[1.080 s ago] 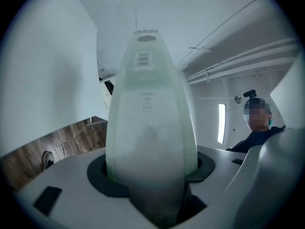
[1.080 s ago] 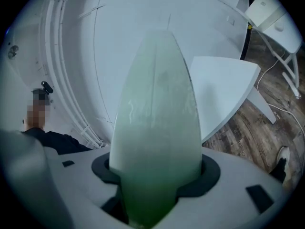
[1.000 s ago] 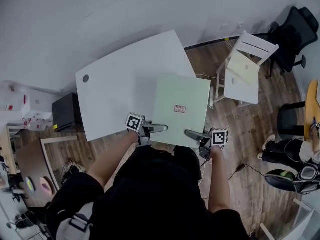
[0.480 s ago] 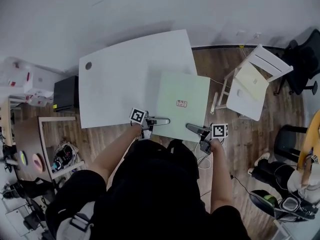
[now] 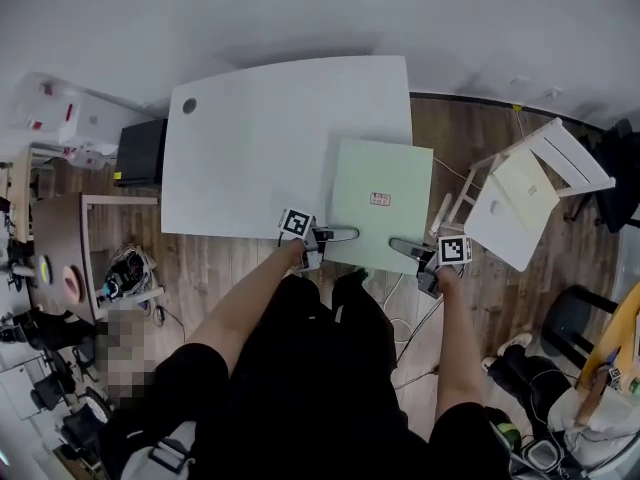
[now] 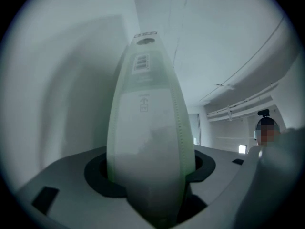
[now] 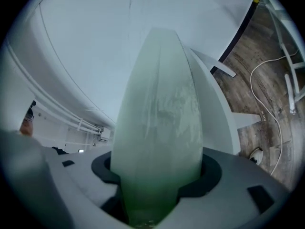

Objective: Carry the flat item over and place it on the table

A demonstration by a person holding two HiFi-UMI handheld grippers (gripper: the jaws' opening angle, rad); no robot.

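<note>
A pale green flat board (image 5: pixel 380 205) with a small red label hangs level over the right end of the white table (image 5: pixel 250 138), part of it past the table's right edge. My left gripper (image 5: pixel 340 234) is shut on its near edge at the left, and my right gripper (image 5: pixel 402 245) is shut on the same edge at the right. In the left gripper view the board (image 6: pixel 145 137) stands edge-on between the jaws. The right gripper view shows the board's edge (image 7: pixel 159 142) clamped the same way, with the table (image 7: pixel 214 104) just beyond.
A white chair (image 5: pixel 520 193) stands on the wood floor right of the table, with a white cable (image 5: pixel 455 173) beside it. A black box (image 5: pixel 140 148) and shelving sit left of the table. The person's legs are below the board's near edge.
The board and both grippers have stayed together while the person stepped in; the table now lies further under the board and the chair has slid right in the head view.
</note>
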